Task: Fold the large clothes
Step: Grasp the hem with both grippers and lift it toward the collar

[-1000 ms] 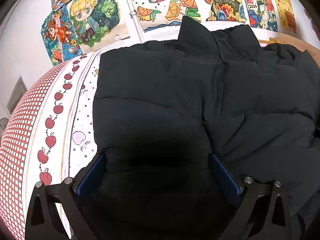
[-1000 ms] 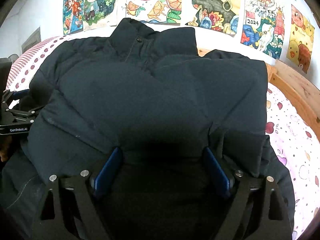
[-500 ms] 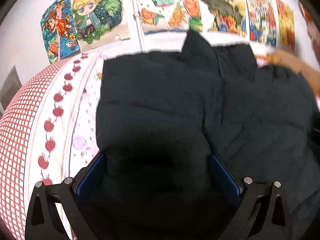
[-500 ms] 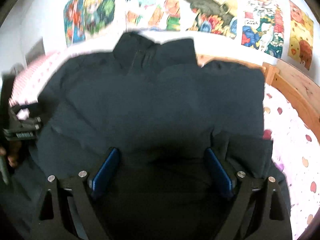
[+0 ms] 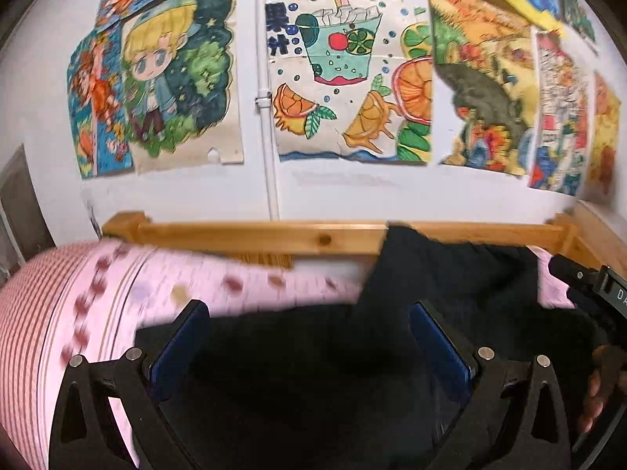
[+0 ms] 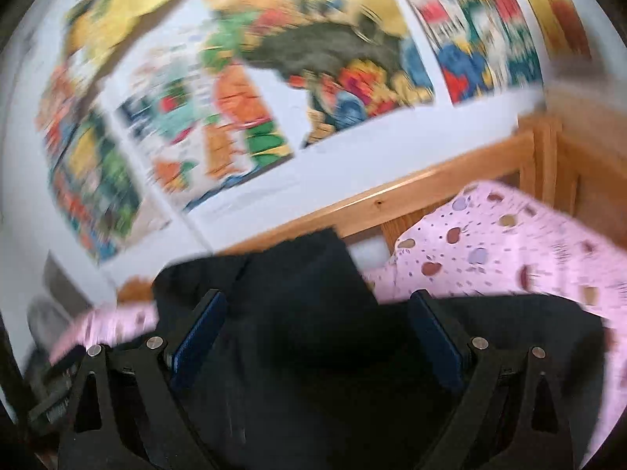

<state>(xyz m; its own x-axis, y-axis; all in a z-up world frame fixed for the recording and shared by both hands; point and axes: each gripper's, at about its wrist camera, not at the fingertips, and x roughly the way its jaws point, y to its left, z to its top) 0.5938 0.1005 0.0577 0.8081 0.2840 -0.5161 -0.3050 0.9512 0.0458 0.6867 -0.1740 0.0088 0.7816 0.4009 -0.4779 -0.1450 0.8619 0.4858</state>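
Note:
A large black padded jacket (image 5: 450, 282) lies on the pink patterned bed sheet (image 5: 117, 286). It also fills the lower part of the right wrist view (image 6: 305, 274), which is blurred by motion. My left gripper (image 5: 309, 325) has its jaws wide apart, with black jacket fabric lying between the blue pads (image 5: 180, 340). My right gripper (image 6: 317, 321) also has its jaws wide apart over black fabric between its blue pads (image 6: 200, 333). The other gripper shows at the right edge of the left wrist view (image 5: 599, 286).
A wooden bed rail (image 5: 254, 235) runs along the far side of the bed, with a wooden corner post (image 6: 548, 156) at the right. Colourful posters (image 5: 345, 78) cover the white wall behind. A white pipe (image 5: 266, 117) runs down the wall.
Both grippers have swung up and towards the wall. The jacket, spread out in full view before, now shows only as a low dark mass; the bed rail and posters fill the views.

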